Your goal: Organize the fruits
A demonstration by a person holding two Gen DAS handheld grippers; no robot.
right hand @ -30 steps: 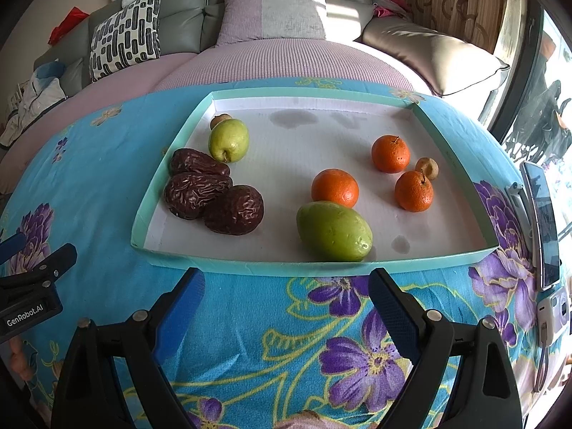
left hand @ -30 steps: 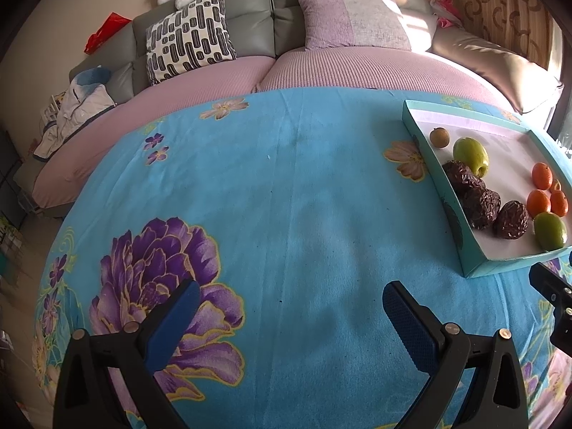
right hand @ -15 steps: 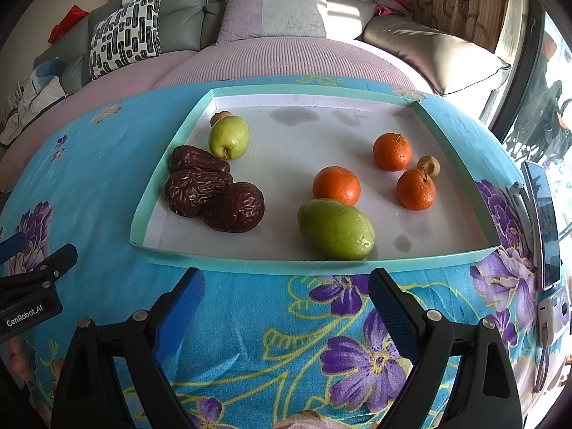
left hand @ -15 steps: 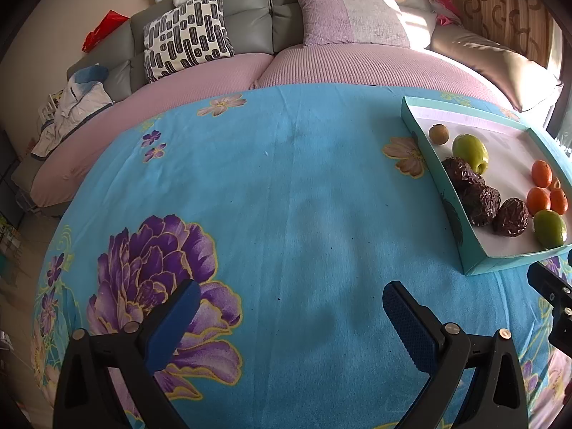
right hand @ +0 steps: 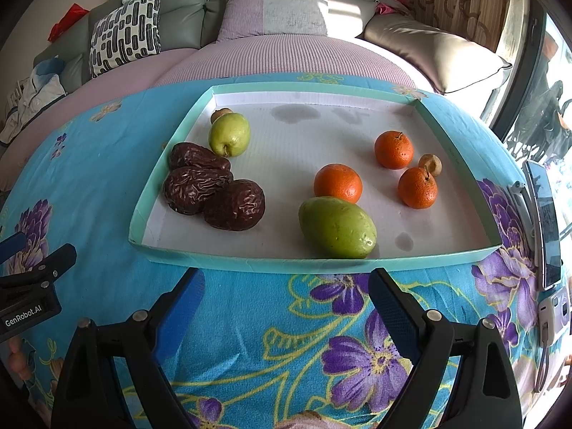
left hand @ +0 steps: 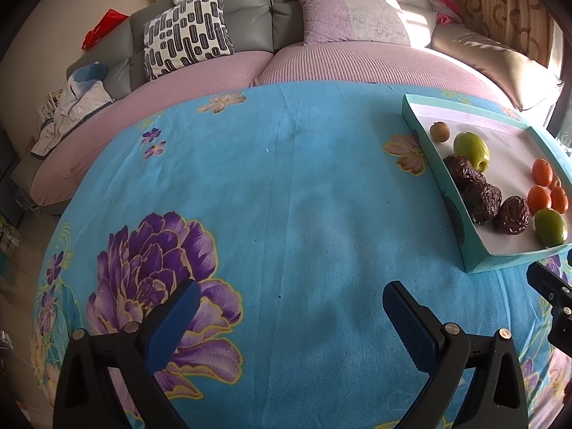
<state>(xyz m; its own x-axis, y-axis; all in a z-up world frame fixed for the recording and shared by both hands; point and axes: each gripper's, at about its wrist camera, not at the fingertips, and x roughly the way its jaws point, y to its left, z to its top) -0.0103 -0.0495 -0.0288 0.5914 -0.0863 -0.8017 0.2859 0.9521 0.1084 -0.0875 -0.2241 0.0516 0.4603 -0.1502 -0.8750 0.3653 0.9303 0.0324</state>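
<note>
A teal-rimmed shallow tray (right hand: 250, 262) (left hand: 454, 214) lies on the blue flowered cloth. In it sit three dark wrinkled dates (right hand: 211, 189) (left hand: 482, 196), a green pear (right hand: 229, 134) (left hand: 471, 146), a green mango (right hand: 338, 227) (left hand: 551, 226), three oranges (right hand: 338, 182) (left hand: 539, 198) and two small brown fruits (right hand: 430, 163) (left hand: 439, 131). My right gripper (right hand: 286, 289) stands open just in front of the tray's near rim, holding nothing. My left gripper (left hand: 286, 302) is open over bare cloth, left of the tray.
A phone (right hand: 545, 225) and a charger (right hand: 552, 312) lie on the cloth right of the tray. A purple flower print (left hand: 161, 254) marks the cloth's left part. Behind the table runs a sofa with cushions (left hand: 187, 30).
Both views have shifted slightly; the tray sits a bit lower and nearer in the right wrist view. The fruits have not moved and both grippers stay open.
</note>
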